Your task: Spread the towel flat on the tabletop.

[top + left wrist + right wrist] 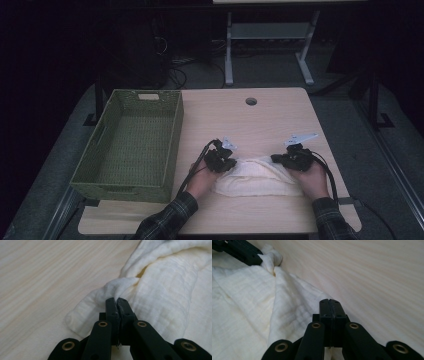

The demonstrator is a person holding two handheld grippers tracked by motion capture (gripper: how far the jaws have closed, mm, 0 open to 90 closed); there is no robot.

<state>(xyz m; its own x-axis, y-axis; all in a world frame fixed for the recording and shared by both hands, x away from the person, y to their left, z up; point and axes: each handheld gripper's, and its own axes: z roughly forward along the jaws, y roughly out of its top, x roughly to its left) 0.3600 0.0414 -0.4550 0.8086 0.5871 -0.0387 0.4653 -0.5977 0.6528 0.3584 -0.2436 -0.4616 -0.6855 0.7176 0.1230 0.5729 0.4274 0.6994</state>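
A pale wooden table [270,115] takes up the middle of the high view, with a small round hole [251,101] near its far edge. On its left side sits a green woven basket [112,165], long and rectangular, reaching from the far left part of the table to the near left edge. A cream cloth [255,180] lies crumpled on the near part of the table, right of the basket and well apart from it, spread between the person's two hands. The left gripper [223,162] rests at the cloth's far left corner; in the left gripper view its jaws are pressed together with a bunched fold of the cloth [172,290] pinched at their tips [117,302]. The right gripper [286,160] sits at the cloth's far right corner; in the right gripper view its jaws [329,305] are closed tight at the edge of the cloth [242,315], though whether fabric is caught between them cannot be told from here. The left gripper [247,253] also appears at the top left of that view, clamped on a knot of fabric.
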